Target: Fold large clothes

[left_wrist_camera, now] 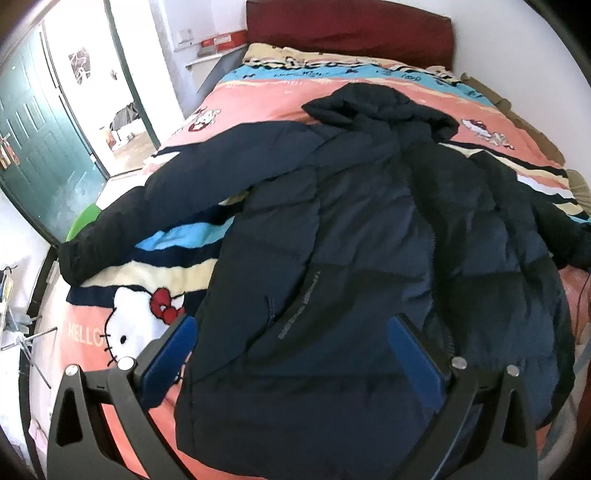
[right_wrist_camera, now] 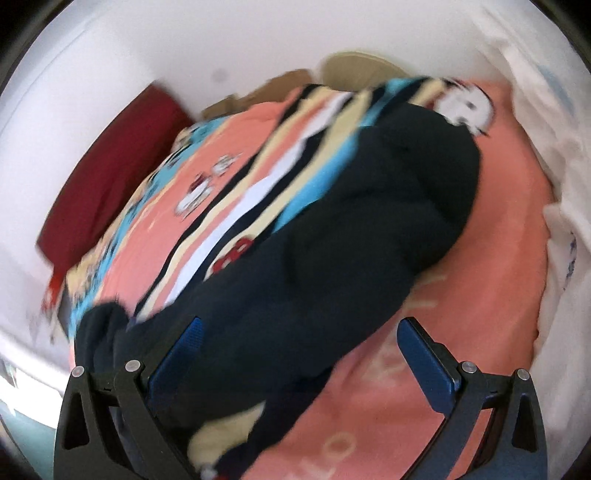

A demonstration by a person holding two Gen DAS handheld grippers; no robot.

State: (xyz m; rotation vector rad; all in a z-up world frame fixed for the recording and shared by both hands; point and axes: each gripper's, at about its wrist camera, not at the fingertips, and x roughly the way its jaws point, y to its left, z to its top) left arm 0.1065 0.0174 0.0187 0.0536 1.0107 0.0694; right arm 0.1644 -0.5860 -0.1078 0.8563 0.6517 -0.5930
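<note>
On my far left stands one green door (left_wrist_camera: 35,147), swung open onto a bright room. Next comes one bed, spread with one pink cartoon blanket (left_wrist_camera: 258,99) banded in cream, blue and navy, and one dark red headboard (left_wrist_camera: 347,27) at its far end. On the blanket lies one dark navy puffer jacket (left_wrist_camera: 369,240), front up, hood (left_wrist_camera: 380,110) toward the headboard, hem toward me. I count two sleeves: one (left_wrist_camera: 155,203) stretches out to the bed's left edge, the other (left_wrist_camera: 546,206) runs off to the right.

My left gripper (left_wrist_camera: 291,354) hangs low over the jacket's hem, pointing up the bed. Its jaws stand wide apart, the blue pads on either side of the fabric, clasping nothing.

My right gripper (right_wrist_camera: 299,354) is tilted, and its view is blurred. It looks along a dark sleeve or side of the jacket (right_wrist_camera: 332,258) lying on the blanket (right_wrist_camera: 491,277). These jaws gape wide too, gripping nothing; whether the pads touch cloth I cannot tell.
</note>
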